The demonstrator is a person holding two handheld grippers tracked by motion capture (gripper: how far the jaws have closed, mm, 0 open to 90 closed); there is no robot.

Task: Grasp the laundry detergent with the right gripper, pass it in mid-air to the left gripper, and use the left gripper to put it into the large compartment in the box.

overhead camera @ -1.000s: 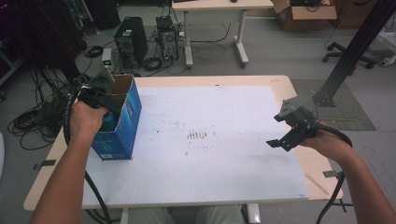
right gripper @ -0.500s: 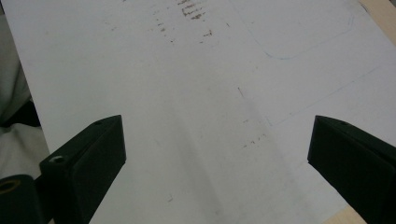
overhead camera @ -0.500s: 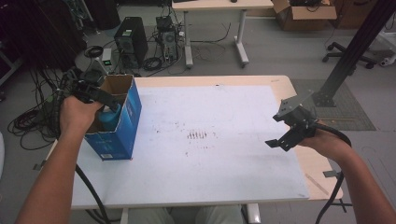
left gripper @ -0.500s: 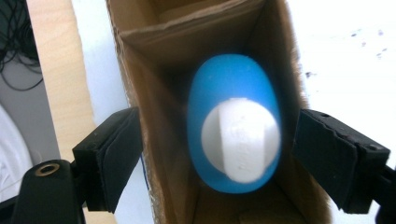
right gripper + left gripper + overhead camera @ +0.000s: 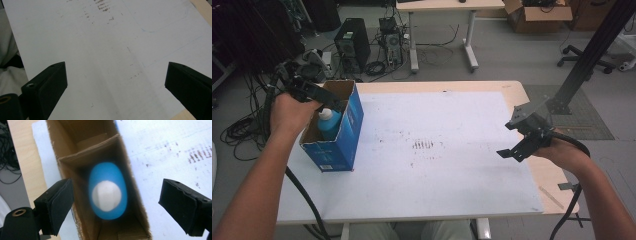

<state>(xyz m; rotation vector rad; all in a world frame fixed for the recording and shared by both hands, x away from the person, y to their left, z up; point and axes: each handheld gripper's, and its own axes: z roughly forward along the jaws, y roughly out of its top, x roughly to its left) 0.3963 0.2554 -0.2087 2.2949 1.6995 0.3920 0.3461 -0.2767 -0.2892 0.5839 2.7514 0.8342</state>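
Standing in blue box (image 5: 343,135), blue bottle (image 5: 330,123), cardboard walls around, left hand-held gripper (image 5: 117,207) just spreading above, right hand-held gripper (image 5: 115,90) spread.

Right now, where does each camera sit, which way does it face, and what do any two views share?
High view: above the person's side, looking forward and down on the table; both forearms, left gripper and right gripper show.
Left gripper view: looks down between open jaws into the blue box at the blue bottle.
Right gripper view: faces the white tabletop between open jaws.
Shared: box and bottle in the high and left gripper views.
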